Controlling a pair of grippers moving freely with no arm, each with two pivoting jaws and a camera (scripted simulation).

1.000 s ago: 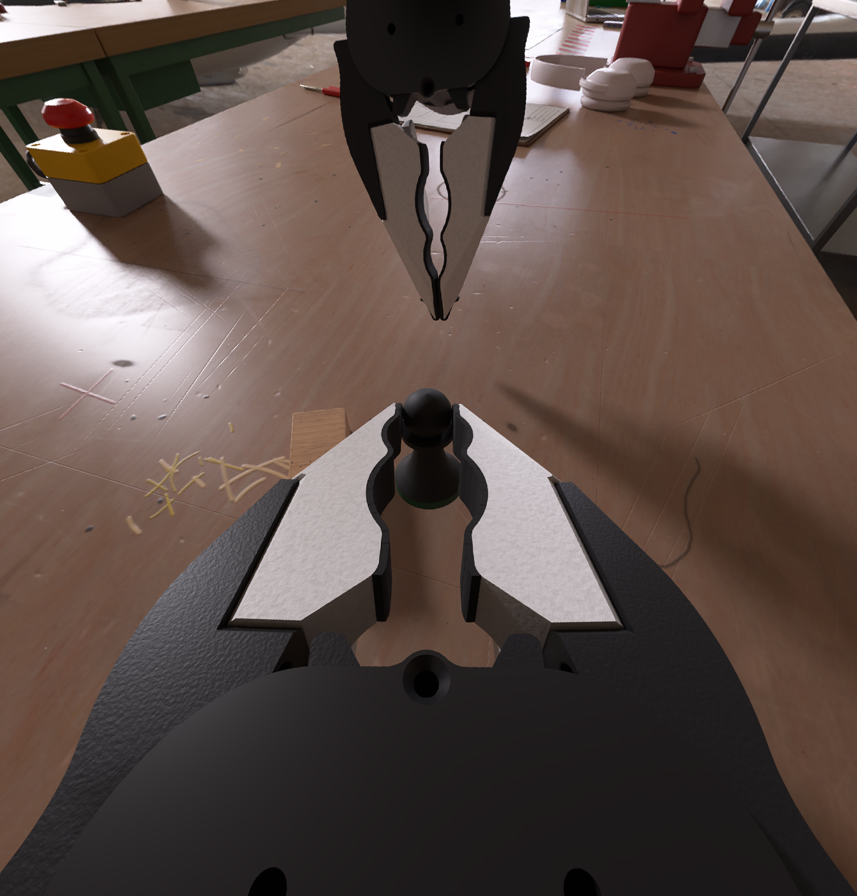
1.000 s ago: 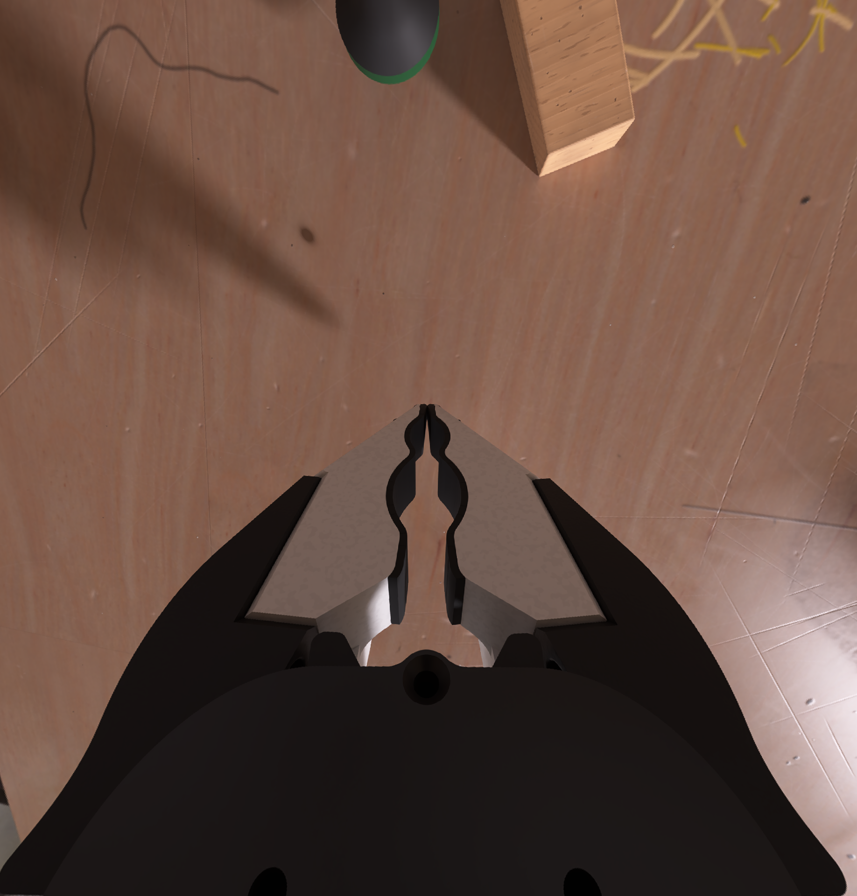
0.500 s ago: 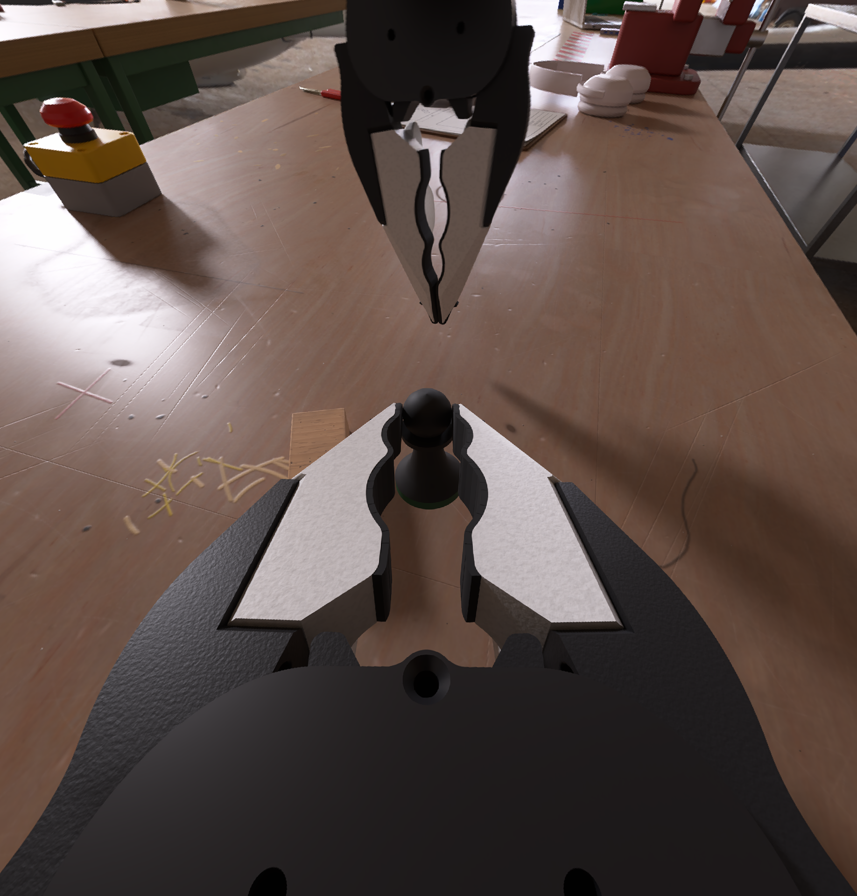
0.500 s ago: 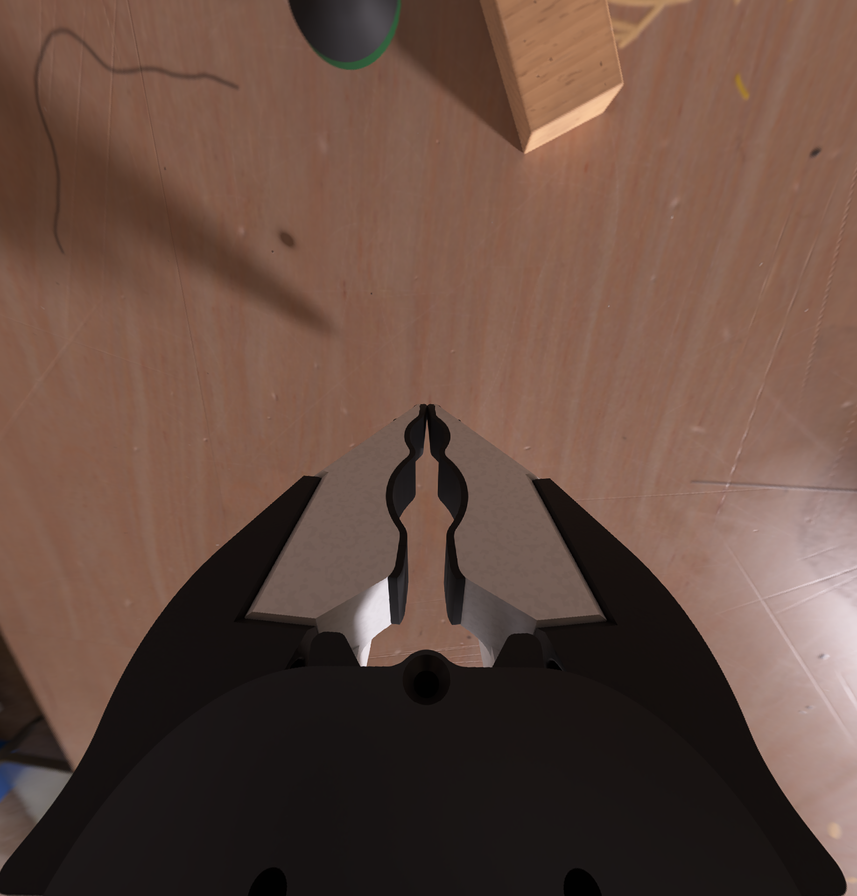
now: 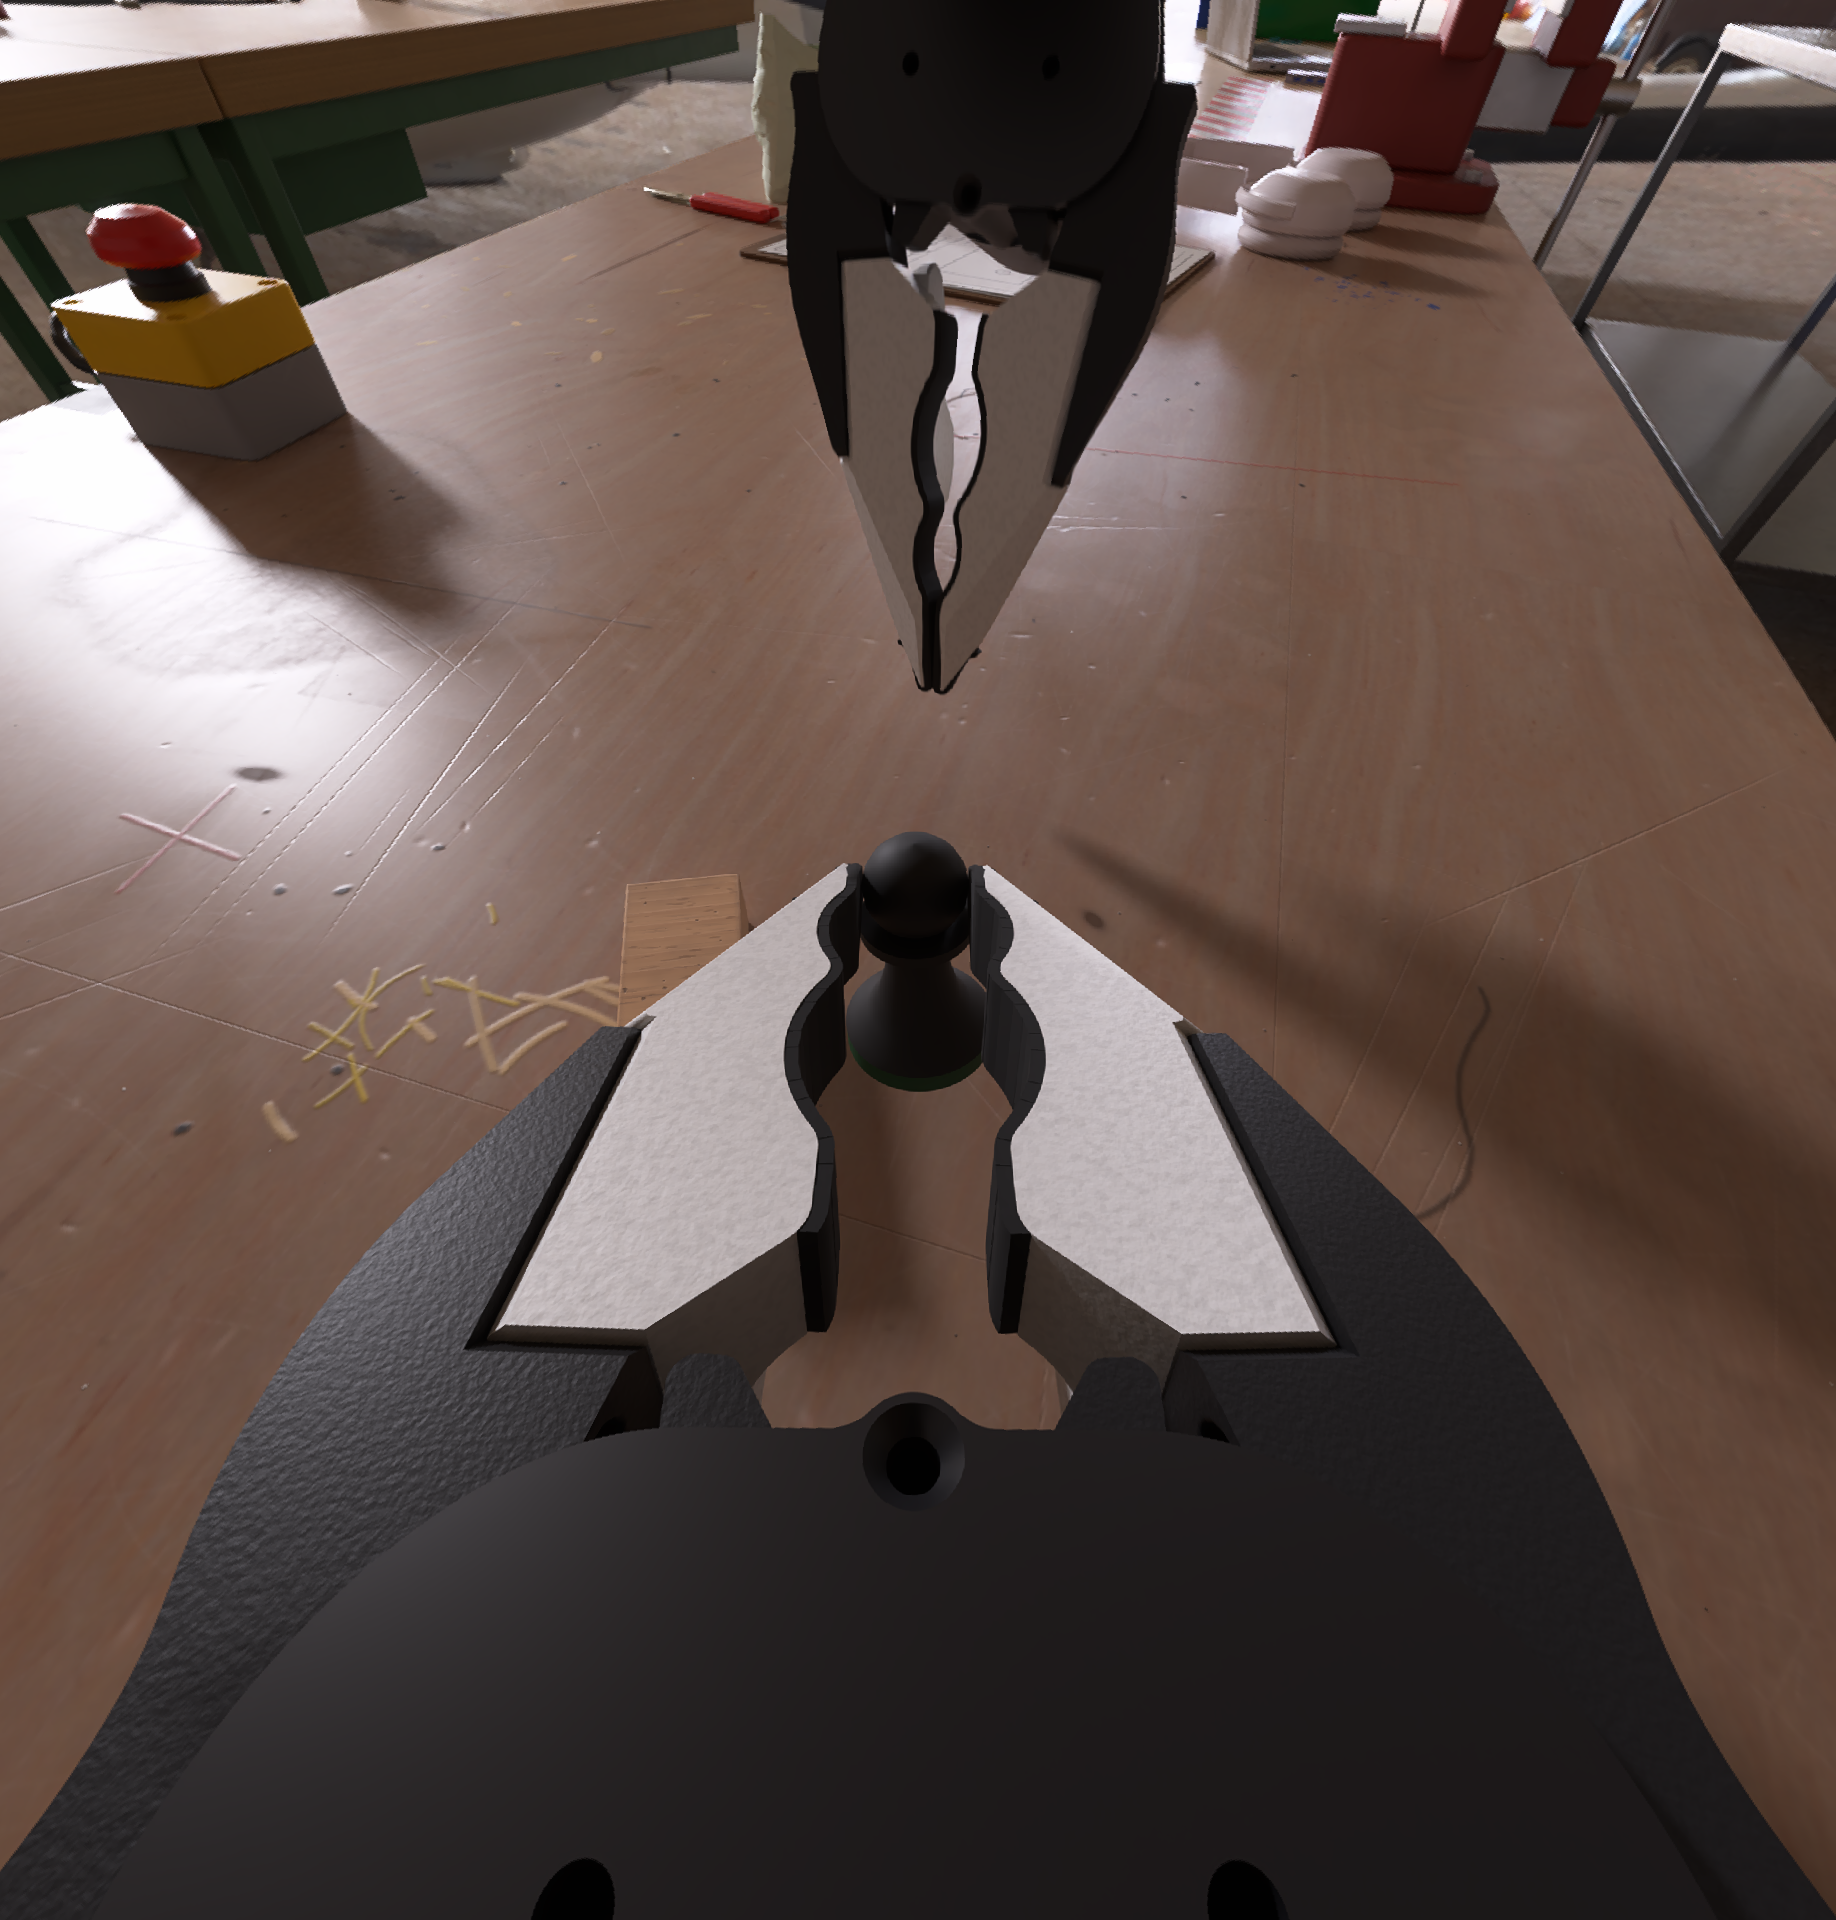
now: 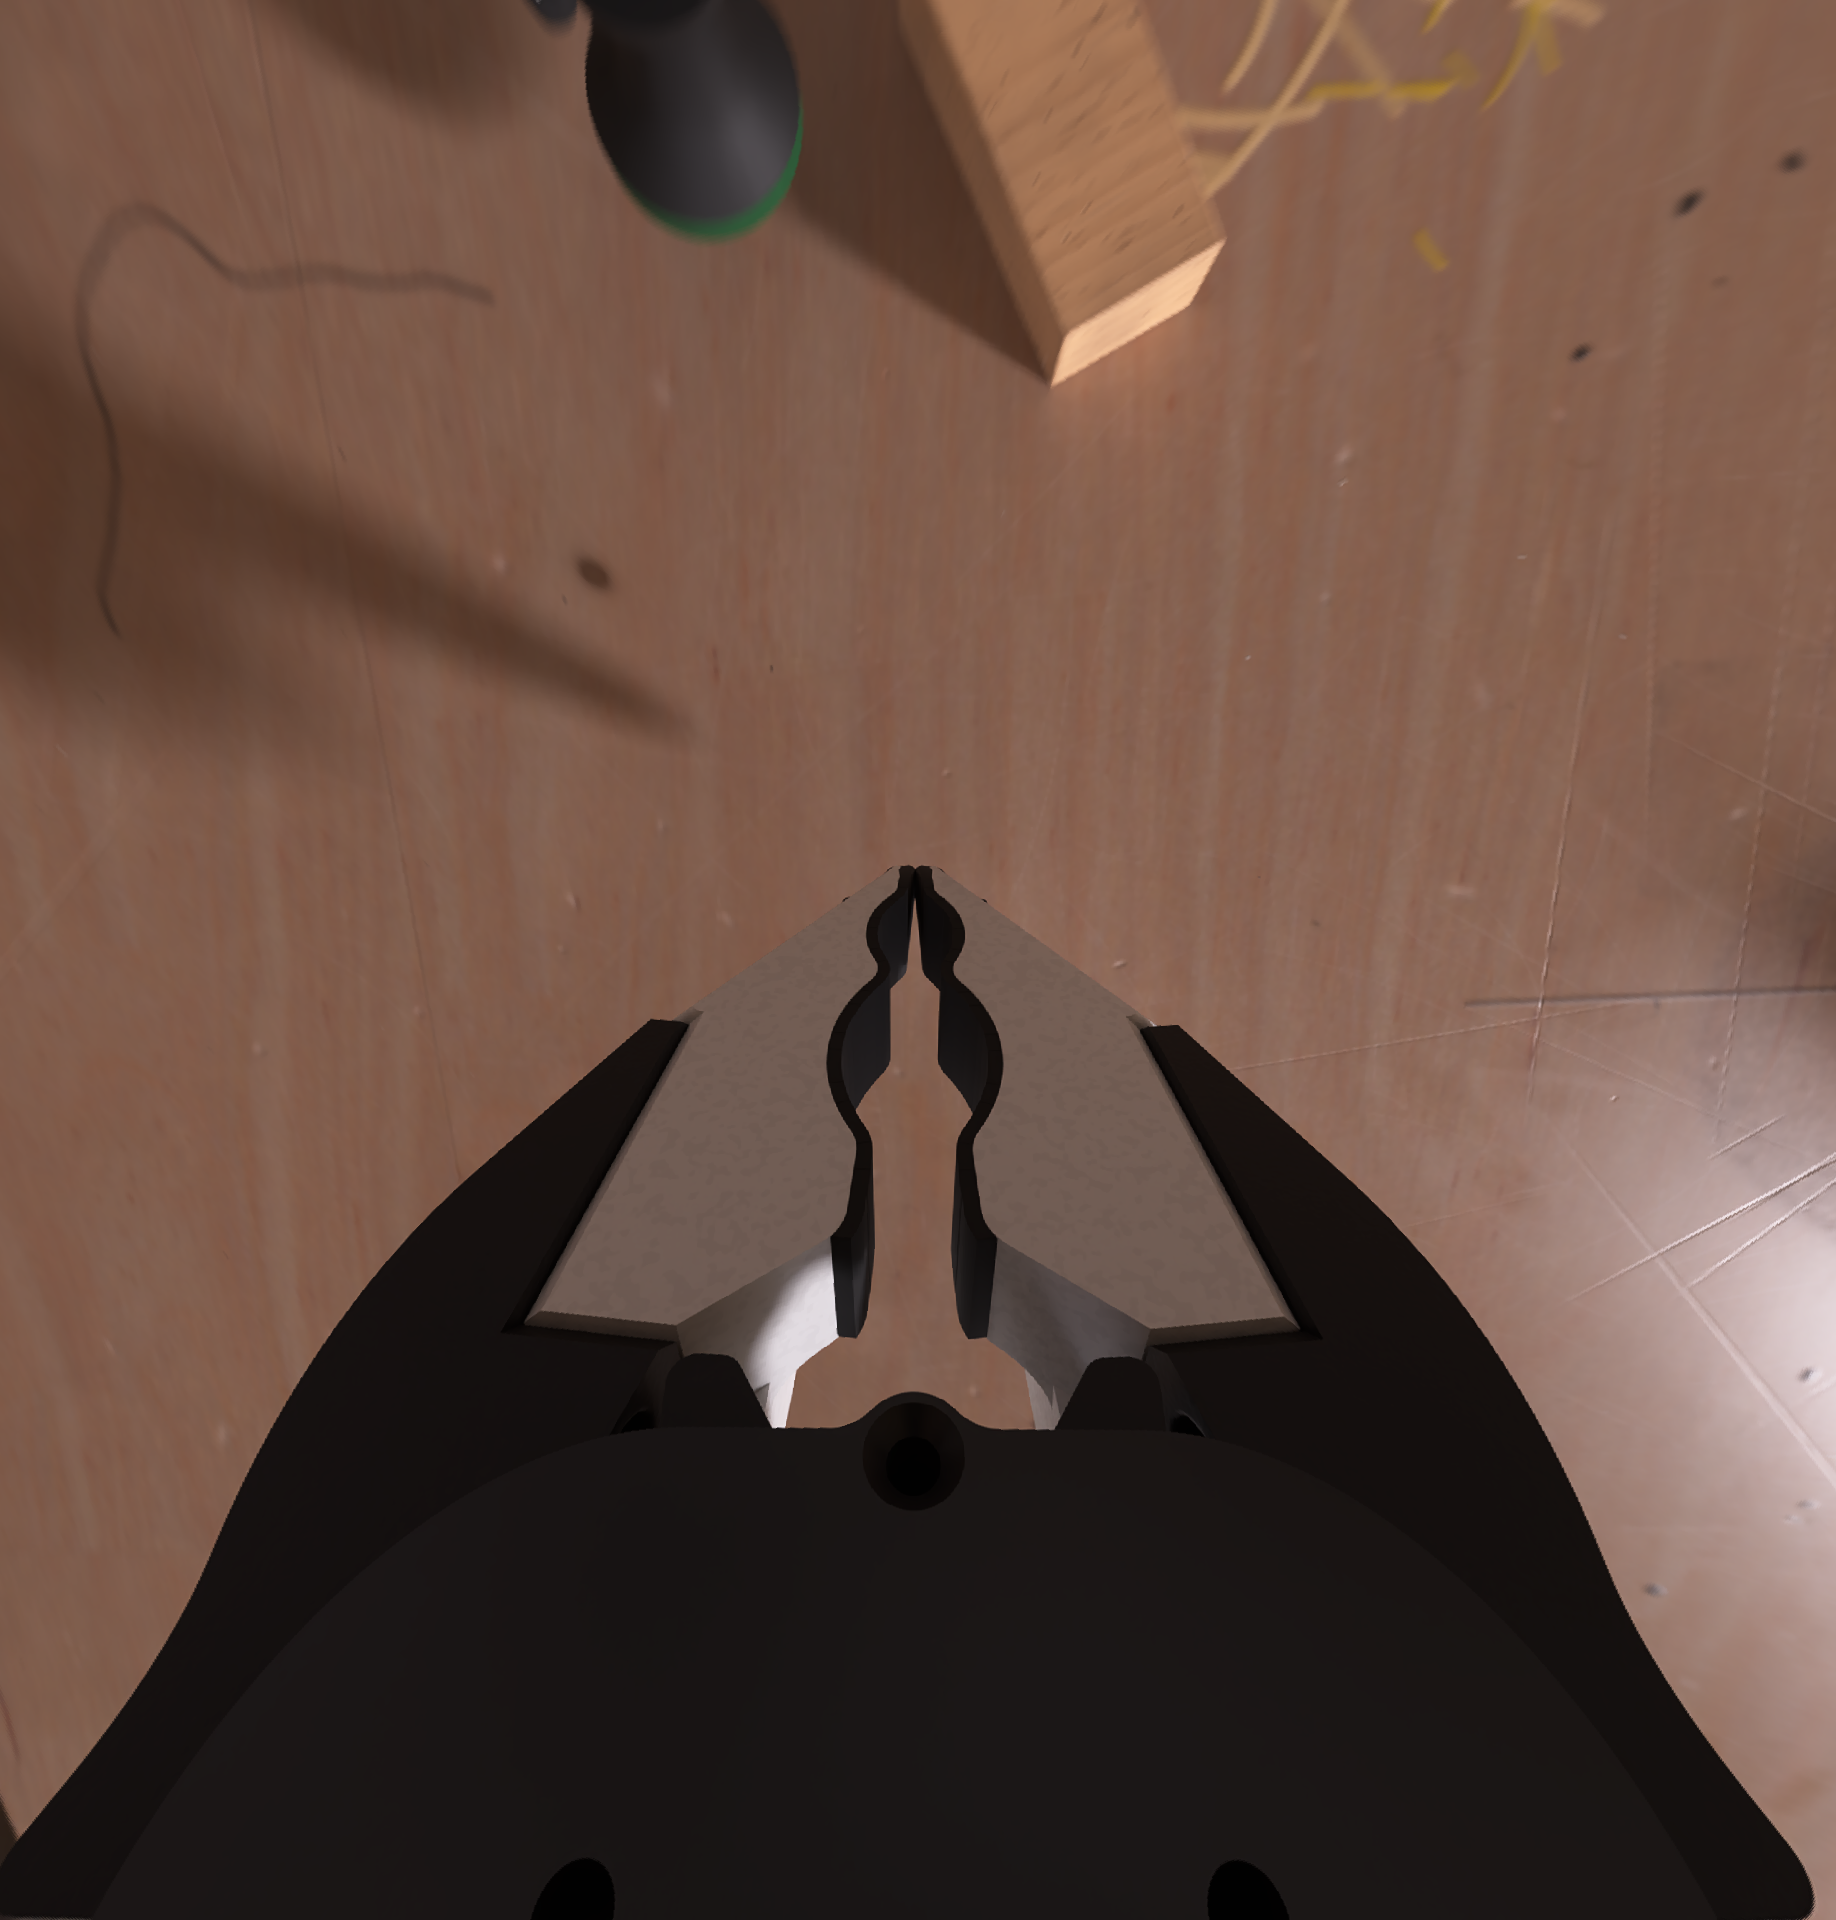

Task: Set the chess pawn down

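On the scuffed wooden table (image 5: 1309, 727), the left hand-held gripper (image 5: 914, 883) grips the black pawn (image 5: 912, 997); the right hand-held gripper (image 6: 912, 873) is closed, empty.

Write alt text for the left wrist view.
The left hand-held gripper grips a black chess pawn with a green base by its round head over a scratched wooden table. The right hand-held gripper hangs shut beyond it, tips down.
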